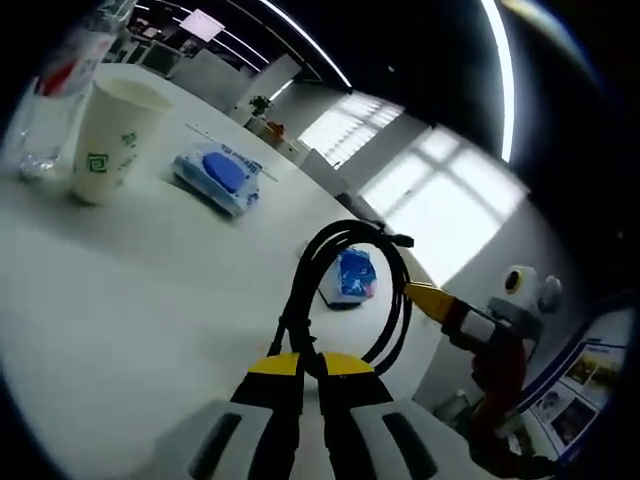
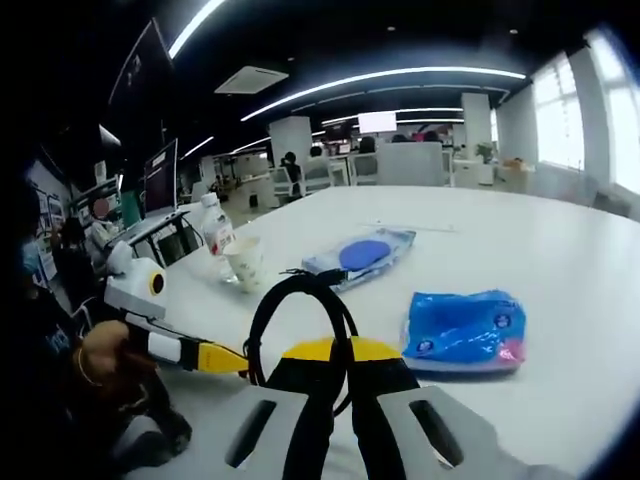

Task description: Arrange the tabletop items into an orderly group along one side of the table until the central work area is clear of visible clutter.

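A coiled black cable (image 1: 345, 260) stands up from between the yellow-tipped jaws of my left gripper (image 1: 310, 365), which is shut on it. My right gripper (image 1: 432, 298) comes in from the right, its yellow tip against the loop's far side. In the right gripper view the same cable (image 2: 295, 300) runs between the jaws of my right gripper (image 2: 340, 350), shut on it, and my left gripper (image 2: 220, 358) touches the loop from the left. A blue packet (image 1: 352, 277) (image 2: 465, 328) lies just beyond the cable on the white table (image 1: 120, 300) (image 2: 560, 250).
A paper cup (image 1: 112, 140) (image 2: 245, 262) and a clear bottle (image 1: 55, 90) (image 2: 213, 228) stand together near one table edge. A wipes pack with a blue lid (image 1: 222, 175) (image 2: 360, 255) lies beside them. Office desks and people sit beyond the table.
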